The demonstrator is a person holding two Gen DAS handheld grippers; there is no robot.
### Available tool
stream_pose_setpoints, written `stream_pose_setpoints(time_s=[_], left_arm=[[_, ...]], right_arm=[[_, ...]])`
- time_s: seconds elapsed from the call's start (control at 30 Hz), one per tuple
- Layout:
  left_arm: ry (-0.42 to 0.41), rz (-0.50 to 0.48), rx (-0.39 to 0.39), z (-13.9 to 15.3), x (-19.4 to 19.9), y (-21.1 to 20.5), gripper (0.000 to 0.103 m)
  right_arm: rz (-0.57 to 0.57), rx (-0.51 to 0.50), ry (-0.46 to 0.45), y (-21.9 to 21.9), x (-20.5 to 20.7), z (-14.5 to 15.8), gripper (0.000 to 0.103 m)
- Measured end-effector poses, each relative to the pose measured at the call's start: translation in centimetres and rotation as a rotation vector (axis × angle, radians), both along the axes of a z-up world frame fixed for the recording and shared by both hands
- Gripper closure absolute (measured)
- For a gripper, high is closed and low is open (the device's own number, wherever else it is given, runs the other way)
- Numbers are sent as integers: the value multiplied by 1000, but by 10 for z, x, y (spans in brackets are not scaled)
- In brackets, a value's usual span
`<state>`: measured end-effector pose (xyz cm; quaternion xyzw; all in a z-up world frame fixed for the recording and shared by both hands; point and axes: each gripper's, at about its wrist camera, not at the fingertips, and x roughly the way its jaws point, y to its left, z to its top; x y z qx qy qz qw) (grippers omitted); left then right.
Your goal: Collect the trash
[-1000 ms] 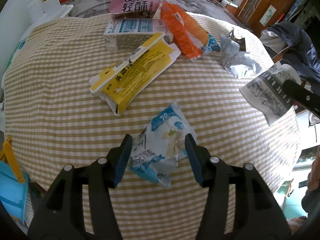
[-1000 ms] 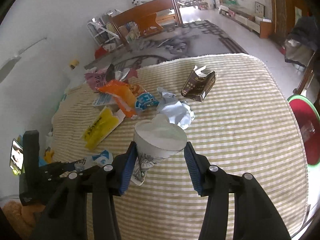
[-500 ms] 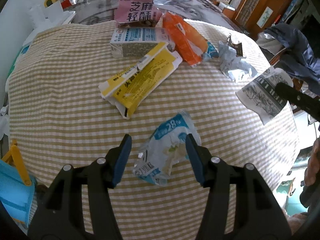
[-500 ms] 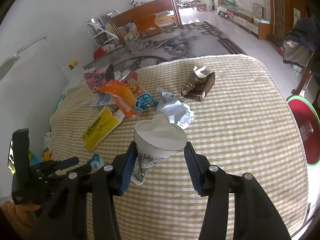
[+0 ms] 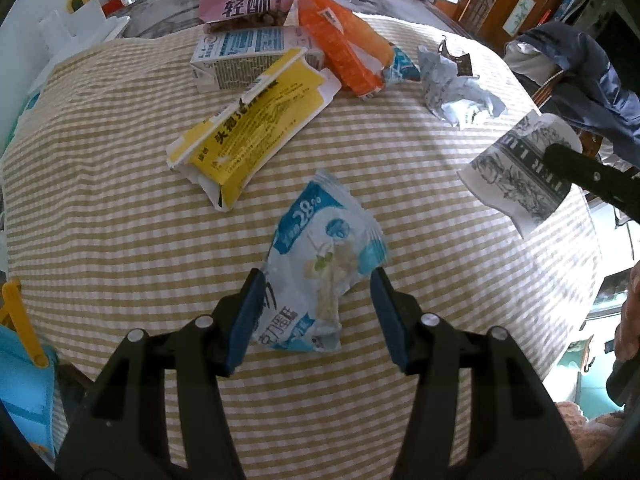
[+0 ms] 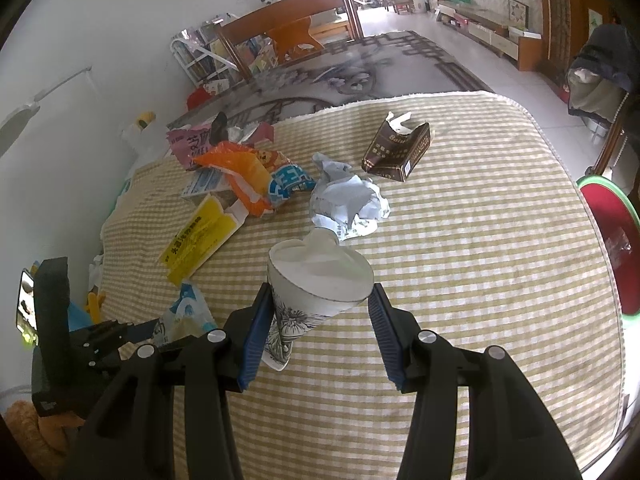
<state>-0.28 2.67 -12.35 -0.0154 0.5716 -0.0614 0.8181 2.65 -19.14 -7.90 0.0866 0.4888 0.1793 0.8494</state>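
Tan-and-white checked cloth (image 5: 100, 200) covers the table, soft, slightly rumpled at the edges. My left gripper (image 5: 316, 312) points steeply down at it, jaws apart, straddling the near end of a crinkled blue-and-white snack wrapper (image 5: 324, 264) that lies flat on the cloth; left pad looks right against the wrapper's edge, right pad stands clear, so nothing gripped there. My right gripper (image 6: 320, 320) tilts down less steeply, clamped on a paper cup (image 6: 316, 280), white inside, black ink print outside, rim squashed to a lopsided heart shape, held above the cloth. From the left wrist view the cup (image 5: 516, 172) hangs off to the right. Beyond: flattened yellow carton (image 5: 248, 128), glossy orange bag (image 5: 344, 52), crumpled white paper (image 6: 348, 200), torn brown box (image 6: 400, 152), all well apart from both grippers.
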Motion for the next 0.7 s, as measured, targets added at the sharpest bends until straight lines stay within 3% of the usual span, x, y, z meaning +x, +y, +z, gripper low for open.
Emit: stream_pose_setpoints(time_s=[0.2,0.33,0.43,0.7], left_arm=[[15,10,11,-8,6,-7,53],[25,7,27,-12,7,-11,68],[22,9,42,-13,9,-13,73],[-69,73,24,18,14,-10,75]], right_arm=[[-2,-5,-10,-5,-2,1,56],[-18,-1,-6,-14,-3,-1,56],[-21,1,-3,-18,-3,-1,56],[-11,5,-42,-31,1,14,56]])
